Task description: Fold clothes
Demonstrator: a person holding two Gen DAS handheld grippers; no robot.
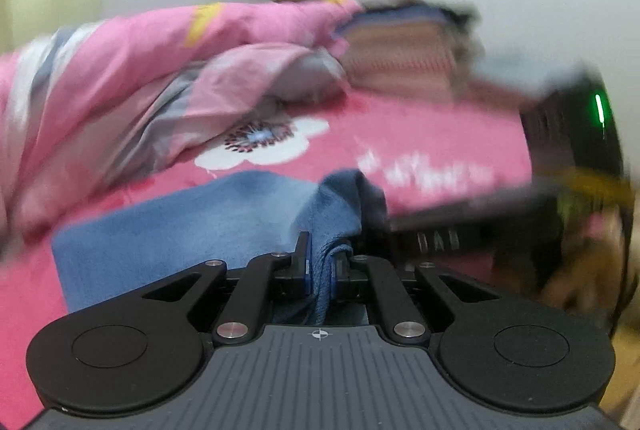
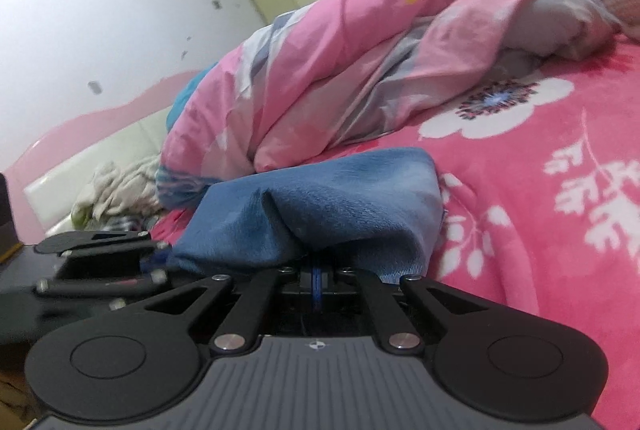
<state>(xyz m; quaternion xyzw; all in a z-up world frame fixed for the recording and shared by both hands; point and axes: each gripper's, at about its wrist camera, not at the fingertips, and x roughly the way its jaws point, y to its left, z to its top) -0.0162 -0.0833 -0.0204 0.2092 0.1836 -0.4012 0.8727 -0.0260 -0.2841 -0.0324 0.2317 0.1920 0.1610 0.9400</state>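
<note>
A: Where is the blue cloth (image 1: pixel 192 222) sitting relative to the fingers right now?

B: It is starting right between them. The left gripper (image 1: pixel 320 262) is clenching a bunched hemmed edge of it, and the rest is spreading away forward and to the left of those fingers, over the pink bedspread (image 1: pixel 440 133).

A: And the other one?

B: The right gripper (image 2: pixel 316 270) is pinching shut on another edge of the same cloth; a thin blue hem is showing in the slit between its fingers. From there the cloth is rising into a hump just ahead of the fingertips and draping down on both sides.

A: So both hands are gripping the near side?

B: It is looking that way. In the right wrist view the left gripper (image 2: pixel 104 254) is showing just to the left, close beside, with the cloth running between the two. I am judging the long axis to be lying across, from one pair of fingers to the other, with the free part lying beyond the fingertips, toward the bundled pink quilt (image 2: pixel 320 69).

A: Which hand is nearer the free edge?

B: I cannot tell; the left view is blurring. Both are looking about equally placed, so the coming fold is probably needing both held corners carried forward together over the far part.
</note>
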